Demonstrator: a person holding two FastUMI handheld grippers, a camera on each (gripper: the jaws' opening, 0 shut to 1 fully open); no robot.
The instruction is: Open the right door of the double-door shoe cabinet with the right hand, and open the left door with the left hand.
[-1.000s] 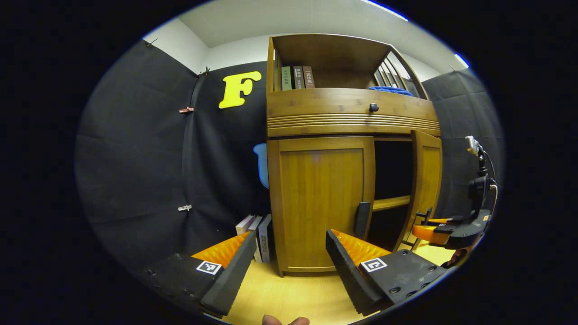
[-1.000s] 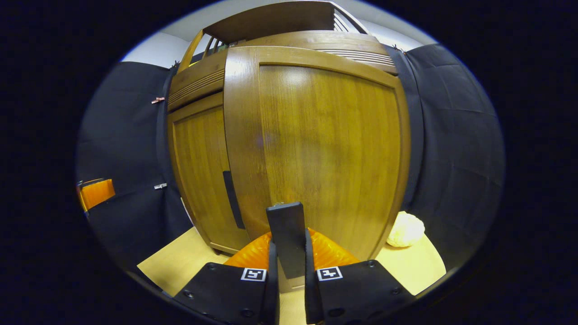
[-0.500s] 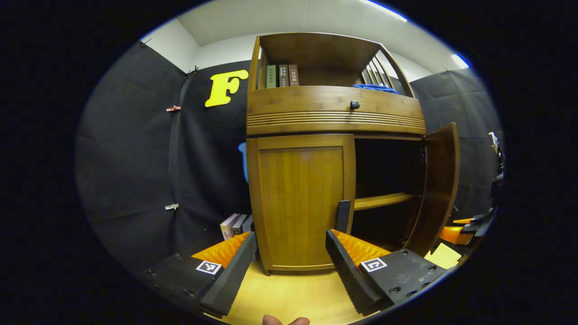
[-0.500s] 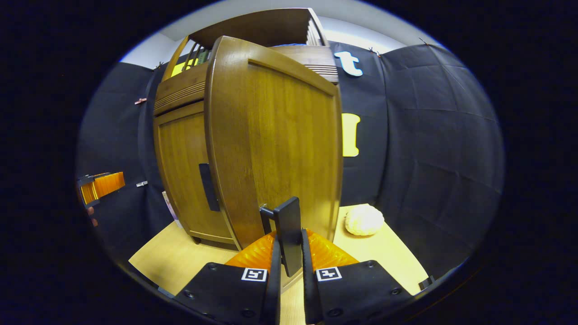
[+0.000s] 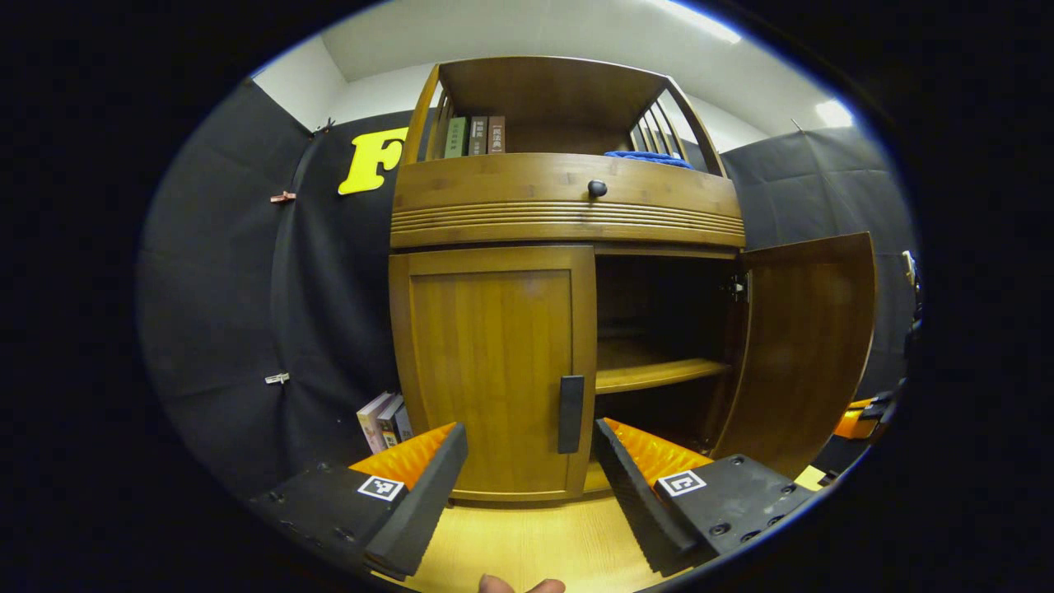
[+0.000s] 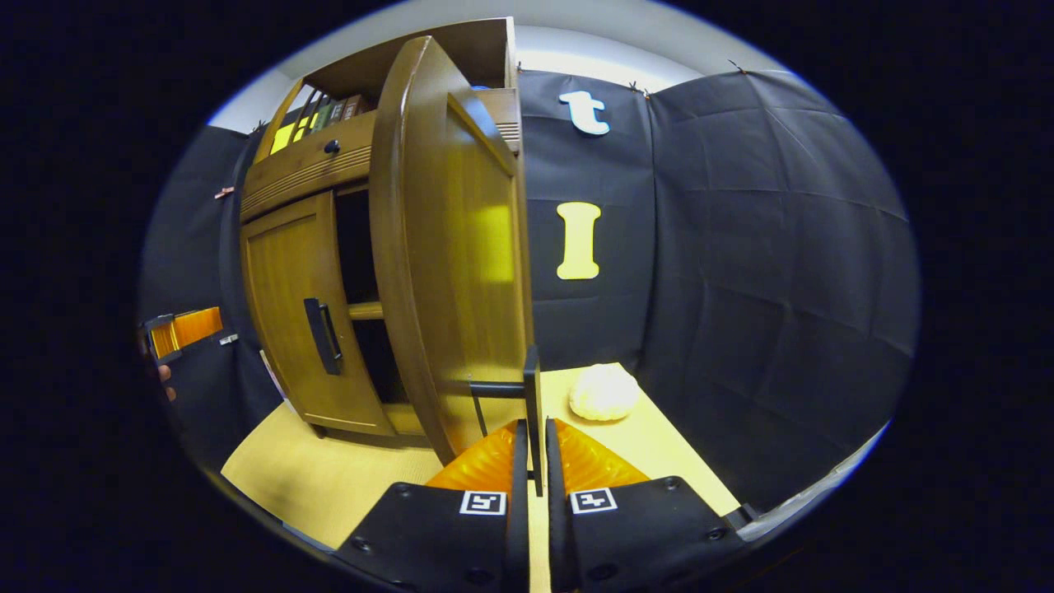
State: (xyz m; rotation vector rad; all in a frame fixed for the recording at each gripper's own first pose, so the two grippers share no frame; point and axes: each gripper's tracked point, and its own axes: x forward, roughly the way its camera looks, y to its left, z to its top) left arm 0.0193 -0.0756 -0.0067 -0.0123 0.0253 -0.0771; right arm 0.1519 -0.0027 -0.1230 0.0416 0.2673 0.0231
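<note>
The wooden shoe cabinet (image 5: 568, 206) fills the left gripper view. Its left door (image 5: 494, 362) is closed, with a dark upright handle (image 5: 571, 414) at its right edge. My left gripper (image 5: 529, 449) is open, a little short of that handle, which sits between the fingers in the picture. The right door (image 5: 803, 354) stands wide open. In the right gripper view this door (image 6: 445, 247) is seen almost edge-on, and my right gripper (image 6: 533, 449) is shut on its handle (image 6: 533, 403). The right gripper (image 5: 860, 416) also peeks past the open door's edge.
An inner shelf (image 5: 659, 375) shows inside the open half. Above are a drawer knob (image 5: 597, 189), books (image 5: 473, 136) and a blue cloth (image 5: 650, 156). More books (image 5: 383, 420) stand on the floor left of the cabinet. A white round lump (image 6: 603, 393) lies on the floor by the right wall.
The right door has swung from partly open to wide open, pulled by the right gripper. The left gripper has shifted so the left door's handle now sits between its open fingers.
</note>
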